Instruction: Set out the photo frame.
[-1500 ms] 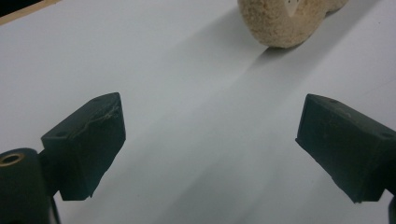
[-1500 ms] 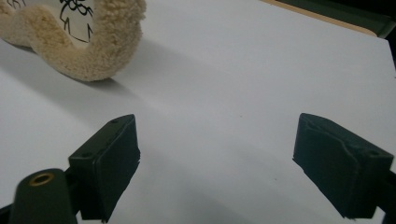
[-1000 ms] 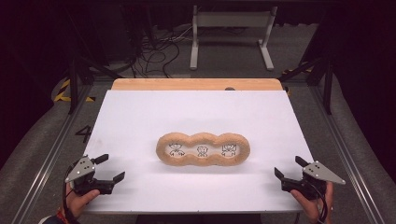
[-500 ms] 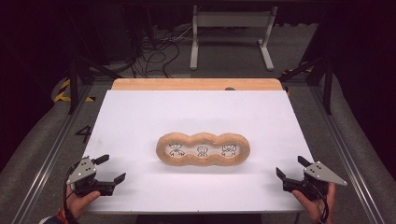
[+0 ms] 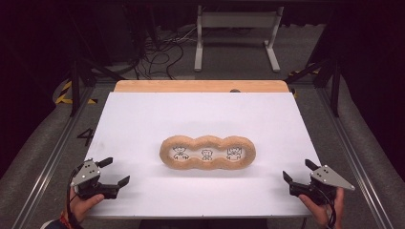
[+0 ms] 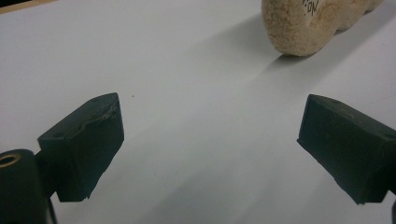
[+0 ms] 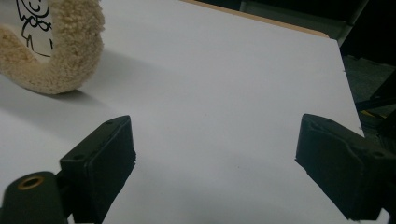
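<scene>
A tan fuzzy three-lobed frame (image 5: 207, 153) lies flat in the middle of the white table (image 5: 200, 114); three small cartoon figures are drawn inside its holes. My left gripper (image 5: 114, 171) rests open at the front left corner, held by a hand, with nothing between its jaws. My right gripper (image 5: 296, 171) is open at the front right corner, also bare. In the left gripper view the frame's end (image 6: 308, 25) sits far ahead at the upper right, beyond the left gripper (image 6: 210, 140). In the right gripper view the frame's other end (image 7: 56, 51) lies at the upper left, apart from the right gripper (image 7: 215, 158).
A wooden board edge (image 5: 200, 86) runs along the table's far side. Metal rails (image 5: 52, 152) flank the table left and right. Cables (image 5: 162, 52) and a white stand (image 5: 234, 28) lie on the dark floor beyond. The table's right edge (image 7: 345, 70) is close to the right gripper.
Both grippers have held about the same spots at the front corners; the left one drifted slightly. The frame has not moved.
</scene>
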`<move>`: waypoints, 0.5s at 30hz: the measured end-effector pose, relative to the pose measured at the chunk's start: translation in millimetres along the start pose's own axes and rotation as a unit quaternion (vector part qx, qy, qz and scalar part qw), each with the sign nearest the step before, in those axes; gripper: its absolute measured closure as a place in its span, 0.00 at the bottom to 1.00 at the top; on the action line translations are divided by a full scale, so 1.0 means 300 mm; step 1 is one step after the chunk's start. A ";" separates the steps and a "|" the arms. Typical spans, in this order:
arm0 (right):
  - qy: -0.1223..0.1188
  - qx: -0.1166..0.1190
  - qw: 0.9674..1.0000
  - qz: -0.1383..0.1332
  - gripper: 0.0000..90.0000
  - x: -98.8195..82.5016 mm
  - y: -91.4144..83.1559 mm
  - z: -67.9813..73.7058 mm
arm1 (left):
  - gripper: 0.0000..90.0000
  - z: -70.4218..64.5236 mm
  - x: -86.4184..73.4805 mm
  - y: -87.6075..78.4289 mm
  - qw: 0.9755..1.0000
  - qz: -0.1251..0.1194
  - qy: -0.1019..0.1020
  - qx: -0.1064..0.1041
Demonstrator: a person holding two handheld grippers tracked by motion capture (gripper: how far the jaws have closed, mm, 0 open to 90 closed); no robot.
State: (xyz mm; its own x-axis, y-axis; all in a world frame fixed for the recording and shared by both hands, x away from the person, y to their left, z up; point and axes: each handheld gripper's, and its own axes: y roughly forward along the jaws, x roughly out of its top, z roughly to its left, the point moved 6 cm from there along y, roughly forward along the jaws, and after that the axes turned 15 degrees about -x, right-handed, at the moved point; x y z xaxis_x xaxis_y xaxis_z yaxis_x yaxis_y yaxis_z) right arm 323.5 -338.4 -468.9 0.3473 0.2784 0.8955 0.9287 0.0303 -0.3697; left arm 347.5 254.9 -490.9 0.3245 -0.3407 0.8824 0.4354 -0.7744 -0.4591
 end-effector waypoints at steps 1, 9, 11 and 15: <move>0.000 -0.001 1.000 0.000 0.13 0.000 0.000 -0.001 | 0.08 -0.001 0.000 0.002 1.000 0.000 -0.001 -0.001; -0.020 -0.006 1.000 0.001 0.12 0.000 -0.006 0.017 | 0.08 -0.002 0.006 0.014 1.000 0.004 0.002 -0.004; -0.017 -0.006 1.000 -0.001 0.12 0.001 -0.007 0.013 | 0.08 -0.003 0.007 0.015 1.000 0.004 -0.001 -0.004; -0.008 -0.010 1.000 -0.003 0.12 0.003 -0.007 0.002 | 0.08 -0.008 0.011 0.021 1.000 0.005 0.004 -0.006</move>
State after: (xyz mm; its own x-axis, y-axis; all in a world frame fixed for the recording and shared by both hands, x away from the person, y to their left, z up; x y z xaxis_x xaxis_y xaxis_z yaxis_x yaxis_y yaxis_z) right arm 321.7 -337.6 -467.5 0.3402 0.2941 0.8932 0.9330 0.0129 -0.3597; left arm 349.3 247.6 -490.6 0.3226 -0.3523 0.8785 0.4217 -0.7774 -0.4666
